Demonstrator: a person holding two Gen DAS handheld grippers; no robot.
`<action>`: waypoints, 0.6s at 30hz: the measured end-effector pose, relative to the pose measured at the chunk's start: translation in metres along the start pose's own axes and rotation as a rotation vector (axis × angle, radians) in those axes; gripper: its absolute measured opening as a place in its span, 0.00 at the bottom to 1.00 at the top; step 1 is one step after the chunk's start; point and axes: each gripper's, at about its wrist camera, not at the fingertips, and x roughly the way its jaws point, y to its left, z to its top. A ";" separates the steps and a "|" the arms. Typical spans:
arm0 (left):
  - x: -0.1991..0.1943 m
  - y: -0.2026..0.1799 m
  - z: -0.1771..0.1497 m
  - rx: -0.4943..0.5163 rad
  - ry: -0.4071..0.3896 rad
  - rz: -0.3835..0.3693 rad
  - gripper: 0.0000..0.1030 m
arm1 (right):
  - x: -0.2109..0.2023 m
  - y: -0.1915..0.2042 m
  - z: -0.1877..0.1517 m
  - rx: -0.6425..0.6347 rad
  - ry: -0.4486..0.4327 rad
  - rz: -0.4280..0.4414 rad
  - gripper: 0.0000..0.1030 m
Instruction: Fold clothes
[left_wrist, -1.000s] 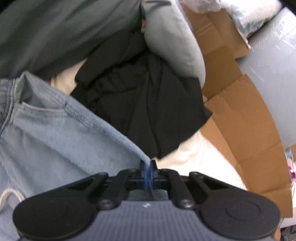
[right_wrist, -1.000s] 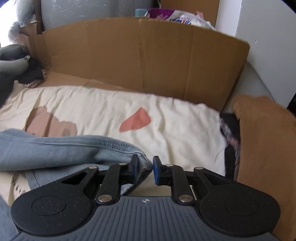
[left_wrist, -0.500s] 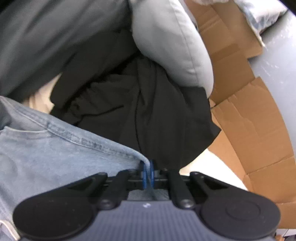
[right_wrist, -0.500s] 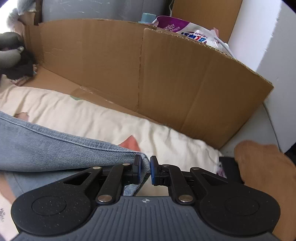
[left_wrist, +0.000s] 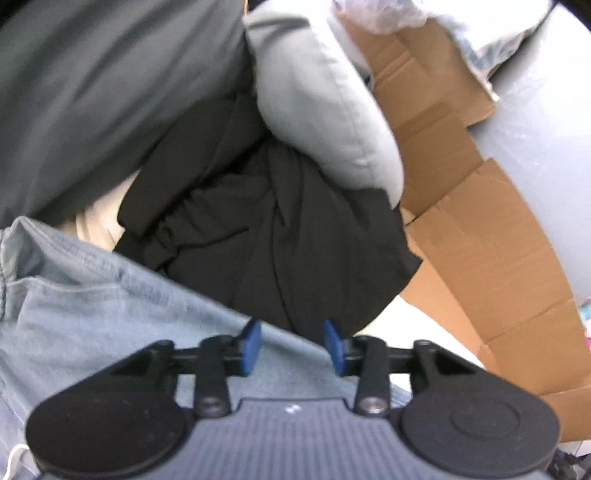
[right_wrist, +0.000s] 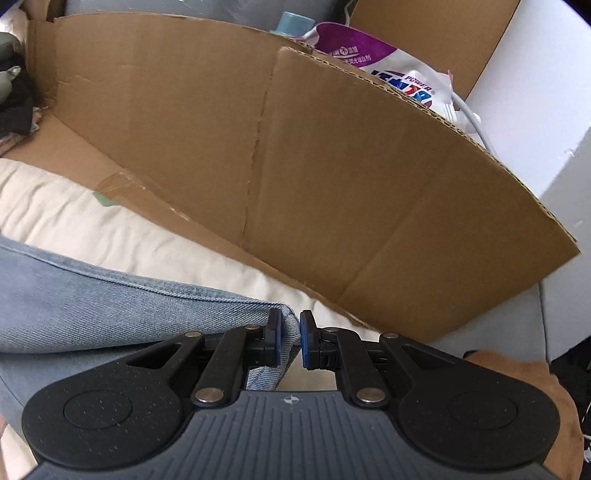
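Note:
Light blue jeans (left_wrist: 92, 314) lie spread on a cream sheet (right_wrist: 74, 218). In the left wrist view my left gripper (left_wrist: 291, 345) hangs just over the denim's edge with its jaws opening; the cloth lies under and between the blue pads (left_wrist: 249, 345), which no longer press on it. In the right wrist view my right gripper (right_wrist: 290, 341) is shut on a folded corner of the jeans (right_wrist: 110, 314), the hem bunched between its pads.
A black garment (left_wrist: 280, 236) lies crumpled just beyond the left gripper, under a grey pillow (left_wrist: 325, 110) and dark grey bedding (left_wrist: 92, 92). Cardboard walls (right_wrist: 332, 166) ring the sheet. A purple bag (right_wrist: 388, 66) sits behind them; a brown garment (right_wrist: 524, 380) lies at right.
The left gripper's jaws, clamped on the jeans' edge before, have parted and the cloth lies loose. The right gripper has carried its denim corner toward the cardboard wall, rolling a little.

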 end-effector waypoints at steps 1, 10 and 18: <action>-0.001 0.001 -0.001 0.006 -0.003 -0.008 0.40 | 0.003 0.000 0.002 -0.007 0.001 -0.005 0.09; 0.042 -0.020 -0.018 0.223 0.141 0.052 0.27 | 0.015 0.003 0.021 -0.039 -0.009 -0.036 0.09; 0.076 -0.025 -0.006 0.212 0.128 0.089 0.26 | 0.035 0.004 0.037 -0.036 0.070 -0.052 0.13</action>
